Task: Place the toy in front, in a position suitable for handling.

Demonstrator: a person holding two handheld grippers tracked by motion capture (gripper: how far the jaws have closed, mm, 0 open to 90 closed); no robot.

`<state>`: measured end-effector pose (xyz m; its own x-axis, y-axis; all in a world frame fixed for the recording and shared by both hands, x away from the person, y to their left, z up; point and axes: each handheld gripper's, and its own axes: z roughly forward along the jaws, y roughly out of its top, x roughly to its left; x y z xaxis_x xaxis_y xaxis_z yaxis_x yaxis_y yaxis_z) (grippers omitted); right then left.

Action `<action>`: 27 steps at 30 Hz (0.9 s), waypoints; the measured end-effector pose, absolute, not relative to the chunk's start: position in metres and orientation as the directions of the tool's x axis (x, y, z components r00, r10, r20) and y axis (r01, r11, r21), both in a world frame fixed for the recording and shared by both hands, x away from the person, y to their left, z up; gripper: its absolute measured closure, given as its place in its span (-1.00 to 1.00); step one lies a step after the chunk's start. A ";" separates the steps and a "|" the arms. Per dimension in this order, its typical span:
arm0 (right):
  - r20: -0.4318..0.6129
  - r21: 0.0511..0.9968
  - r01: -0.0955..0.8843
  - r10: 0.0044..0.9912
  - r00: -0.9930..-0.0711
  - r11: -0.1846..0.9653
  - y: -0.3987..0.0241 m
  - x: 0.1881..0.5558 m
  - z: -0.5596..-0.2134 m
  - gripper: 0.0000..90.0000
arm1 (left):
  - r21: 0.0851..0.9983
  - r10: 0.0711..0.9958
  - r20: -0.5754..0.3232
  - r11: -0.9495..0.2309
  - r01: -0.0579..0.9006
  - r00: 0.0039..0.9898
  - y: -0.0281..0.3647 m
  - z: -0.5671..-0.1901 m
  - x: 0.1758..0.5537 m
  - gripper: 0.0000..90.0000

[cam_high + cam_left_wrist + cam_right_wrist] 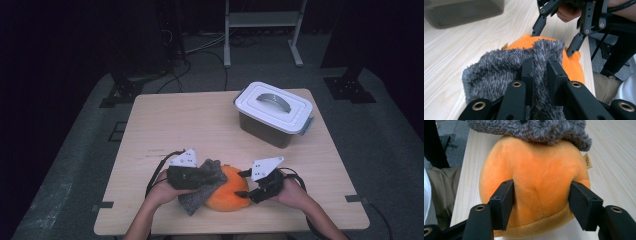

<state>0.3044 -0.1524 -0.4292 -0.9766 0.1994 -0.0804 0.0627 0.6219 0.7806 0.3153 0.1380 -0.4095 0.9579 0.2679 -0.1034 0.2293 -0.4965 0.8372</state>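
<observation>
Around the orange plush (227, 194) near the front edge, the table (175, 125) lies bare to its left and behind it. Well back and right of the plush stands a lidded container (272, 114). A grey cloth (202, 187) drapes over the plush's left side.

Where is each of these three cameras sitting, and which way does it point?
High view: above the person's side, looking forward and down on the table; forearms, left gripper and right gripper show.
Left gripper view: rides the left gripper, looking along its jaws pinching the grey cloth; the other hand beyond.
Right gripper view: rides the right gripper, jaws astride the orange plush.
All three share plush and cloth.
</observation>
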 end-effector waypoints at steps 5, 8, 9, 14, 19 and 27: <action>-0.090 0.780 0.052 0.194 -0.977 0.624 -0.152 0.304 -0.429 -0.17 | 0.831 0.312 -0.123 -0.487 0.270 0.942 0.160 -0.418 0.313 0.71; -0.096 0.778 0.047 0.192 -0.977 0.627 -0.150 0.303 -0.428 -0.17 | 0.827 0.332 -0.137 -0.481 0.292 0.933 0.169 -0.422 0.312 0.71; -0.102 0.775 0.042 0.190 -0.977 0.630 -0.150 0.303 -0.428 -0.17 | 0.827 0.332 -0.142 -0.478 0.296 0.933 0.170 -0.422 0.312 0.71; -0.107 0.768 0.041 0.192 -0.975 0.639 -0.148 0.302 -0.427 -0.18 | 0.833 0.317 -0.130 -0.479 0.277 0.940 0.158 -0.411 0.315 0.72; -0.105 0.770 0.039 0.187 -0.977 0.637 -0.146 0.301 -0.427 -0.22 | 0.831 0.269 -0.093 -0.509 0.224 0.959 0.136 -0.402 0.317 0.71; -0.031 0.805 0.113 0.231 -0.973 0.583 -0.158 0.310 -0.423 -0.40 | 0.815 0.280 -0.092 -0.530 0.234 0.956 0.141 -0.409 0.313 0.72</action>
